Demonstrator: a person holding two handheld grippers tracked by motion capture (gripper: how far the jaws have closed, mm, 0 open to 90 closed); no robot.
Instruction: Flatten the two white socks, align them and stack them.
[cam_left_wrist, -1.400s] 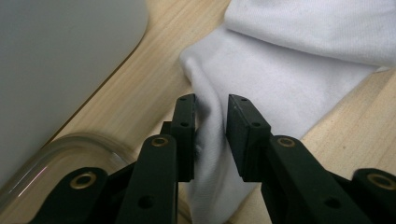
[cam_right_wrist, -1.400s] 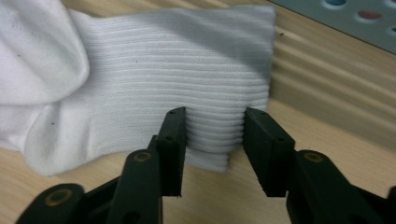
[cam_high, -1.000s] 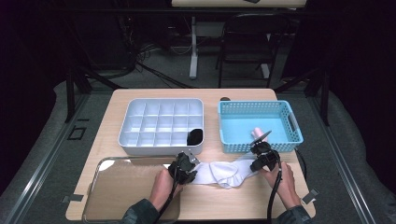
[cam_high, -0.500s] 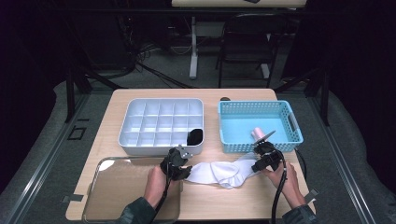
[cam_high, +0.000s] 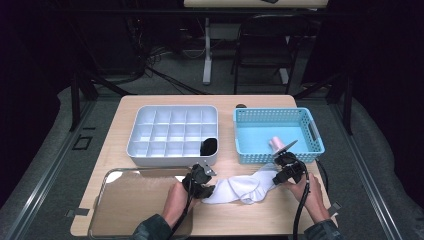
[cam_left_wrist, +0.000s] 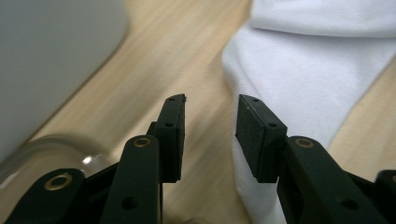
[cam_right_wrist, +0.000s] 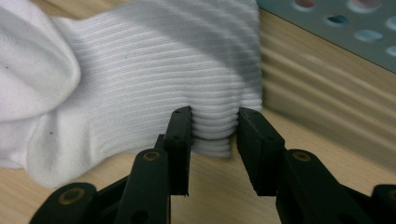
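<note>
one white sock (cam_high: 240, 188) is laid across the wooden table (cam_high: 150, 105) in the lower middle of the high view, stretched between the two grippers. its ribbed cuff is seen at the upper middle of the right gripper view (cam_right_wrist: 187, 84), bunched between the two black jaws of the right gripper (cam_right_wrist: 212, 135); the cuff is pinched there, the left pad pressed on the folds, though a thin gap may remain at the right pad. in the high view the right gripper (cam_high: 286, 170) is placed at the lower right, just in front of the blue basket.

at the sock's other end the left gripper (cam_high: 202, 181) is held at the lower middle of the high view. in the left gripper view its jaws (cam_left_wrist: 208, 135) are spread, having just been opening, and bare table is seen between them; the sock (cam_left_wrist: 317, 93) lies at the upper right, beside and under the right pad, not gripped.

a blue perforated basket (cam_high: 305, 120) is set at the right of centre, with a pink item (cam_high: 276, 145) inside. a grey compartment tray (cam_high: 170, 131) is placed at centre, with a dark object (cam_high: 208, 146) in its lower right compartment. a clear lid (cam_high: 135, 200) is laid at the lower left. no writing or brand can be read.
</note>
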